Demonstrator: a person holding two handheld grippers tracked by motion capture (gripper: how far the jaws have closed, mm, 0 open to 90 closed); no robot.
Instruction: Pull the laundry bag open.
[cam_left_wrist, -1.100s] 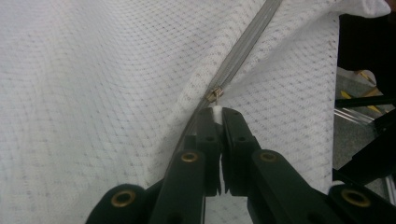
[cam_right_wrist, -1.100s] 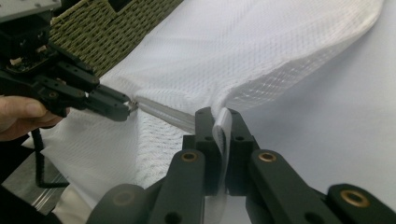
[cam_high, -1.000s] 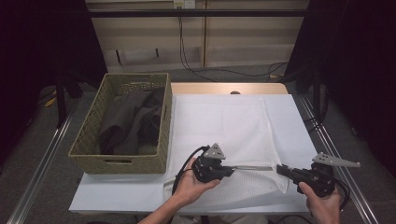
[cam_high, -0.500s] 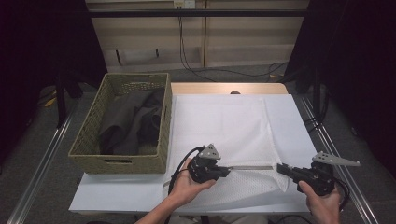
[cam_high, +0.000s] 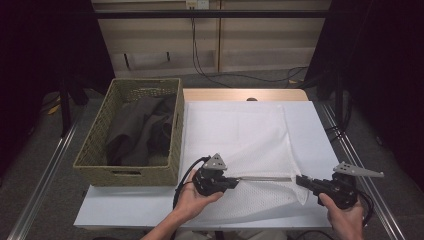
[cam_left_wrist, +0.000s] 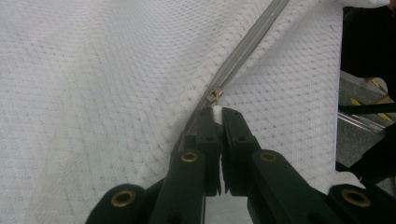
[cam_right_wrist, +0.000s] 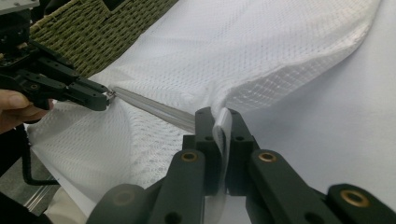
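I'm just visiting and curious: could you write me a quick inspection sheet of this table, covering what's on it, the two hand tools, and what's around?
Surface: white table, wooden strip at its far edge.
Job's things: white mesh laundry bag lying flat; zipper with small metal slider.
Clutter: woven basket holding dark clothes, left of the bag.
Grippers: left gripper shut on the white zipper tab; right gripper shut on the bag's end.
Cables: black cable at the left gripper; wires on the back wall.
Surroundings: dark curtains, floor rails.

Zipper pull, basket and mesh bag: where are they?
Zipper pull (cam_left_wrist: 214, 95): left gripper view, its small metal slider.
Basket (cam_high: 95, 145): high view, its woven left wall.
Mesh bag (cam_high: 235, 130): high view, its flat middle.
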